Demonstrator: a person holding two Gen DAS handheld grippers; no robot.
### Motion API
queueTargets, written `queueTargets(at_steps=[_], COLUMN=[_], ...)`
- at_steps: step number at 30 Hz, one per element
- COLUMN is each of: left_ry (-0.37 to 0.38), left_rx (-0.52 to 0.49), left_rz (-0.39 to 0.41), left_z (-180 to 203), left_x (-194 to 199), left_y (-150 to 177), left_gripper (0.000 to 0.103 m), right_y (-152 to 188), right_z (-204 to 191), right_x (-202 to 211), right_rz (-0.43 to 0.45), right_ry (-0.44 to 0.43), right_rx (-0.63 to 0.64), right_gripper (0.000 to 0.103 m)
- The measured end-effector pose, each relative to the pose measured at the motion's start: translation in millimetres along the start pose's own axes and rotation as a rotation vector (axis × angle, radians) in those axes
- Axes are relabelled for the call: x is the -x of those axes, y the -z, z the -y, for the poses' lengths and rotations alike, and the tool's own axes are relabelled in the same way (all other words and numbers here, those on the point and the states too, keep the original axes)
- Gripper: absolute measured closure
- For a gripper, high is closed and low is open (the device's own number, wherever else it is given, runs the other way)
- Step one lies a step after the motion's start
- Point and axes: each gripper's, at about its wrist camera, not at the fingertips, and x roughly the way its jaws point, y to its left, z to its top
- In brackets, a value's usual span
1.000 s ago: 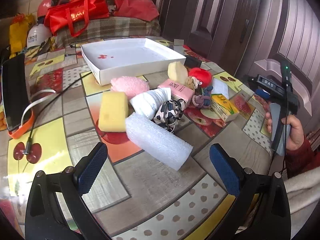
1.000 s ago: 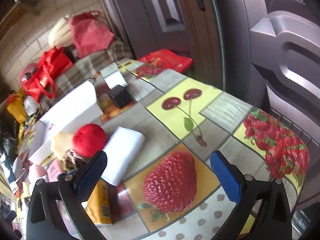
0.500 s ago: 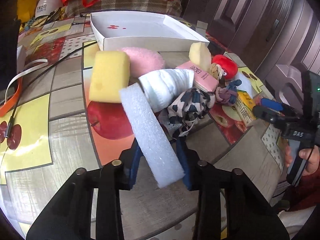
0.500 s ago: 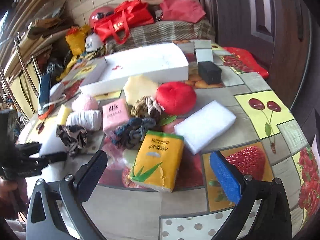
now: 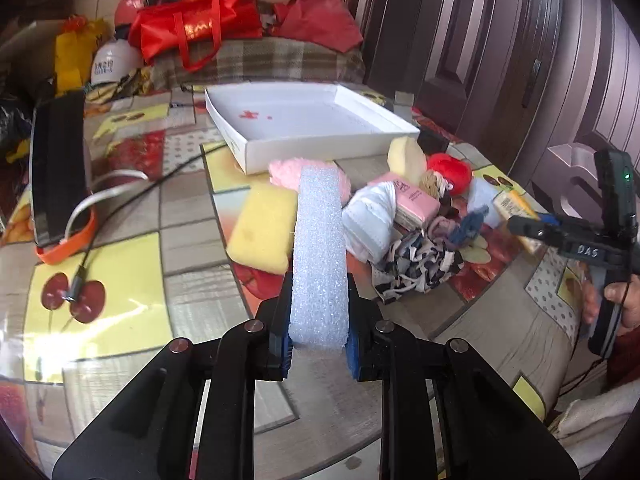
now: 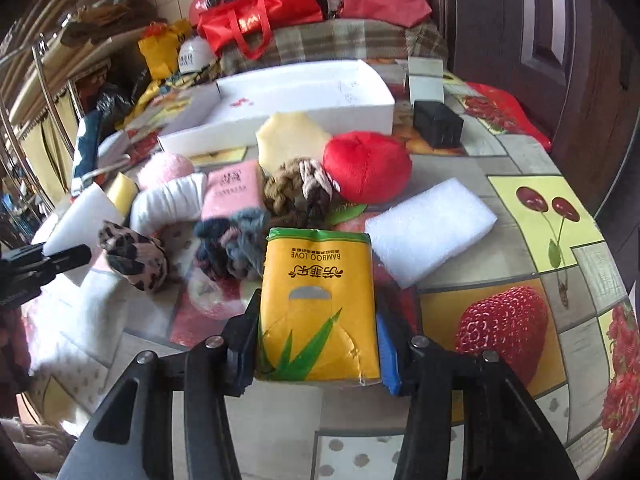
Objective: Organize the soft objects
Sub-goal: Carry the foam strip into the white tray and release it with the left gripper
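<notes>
A: What is the left gripper (image 5: 319, 330) doing?

B: Its two fingers are pressed against the sides of a white foam block (image 5: 319, 248), pinching its near end. The block stands up and forward out of the grip, above the table (image 5: 120, 280).

A: And past it?

B: Just behind the block lie a yellow sponge (image 5: 264, 226) and a pink fluffy pad (image 5: 284, 170), with a rolled white cloth (image 5: 370, 216) and a patterned scrunchie (image 5: 416, 260) to the right. Farther back sits the white tray (image 5: 320, 148).

A: The right gripper (image 6: 318, 346)?

B: Closed on a yellow tissue pack (image 6: 318, 304), one finger on each long side; the pack lies lengthwise between them, pointing away. Whether it rests on the table or is lifted, I cannot tell.

A: Around it?

B: A flat white foam pad (image 6: 430, 226) lies just right of the pack's far end, a blue-grey scrunchie (image 6: 230, 248) just left. Beyond are a braided rope knot (image 6: 298, 190), a red plush ball (image 6: 366, 166), a pink packet (image 6: 232, 190) and a pale sponge piece (image 6: 290, 138), near the tray's wall.
</notes>
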Motion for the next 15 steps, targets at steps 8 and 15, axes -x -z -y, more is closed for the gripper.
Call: queueTargets(at_steps=[8, 15], left_ry=[-0.229, -0.268], left_rx=[0.032, 0.015], left_rz=[0.362, 0.425], left_z=[-13.7, -14.4], left_x=[12.0, -1.0], left_y=[-18.3, -28.9], left_gripper=[0.083, 0.083], right_y=[-34.5, -25.4], right_z=[13.9, 22.2], right_x=[59.8, 5.6], right_rz=[0.459, 0.431], right_ry=[0.090, 0.195], right_rx=[-0.126, -0.112], right_gripper=[0.052, 0.054])
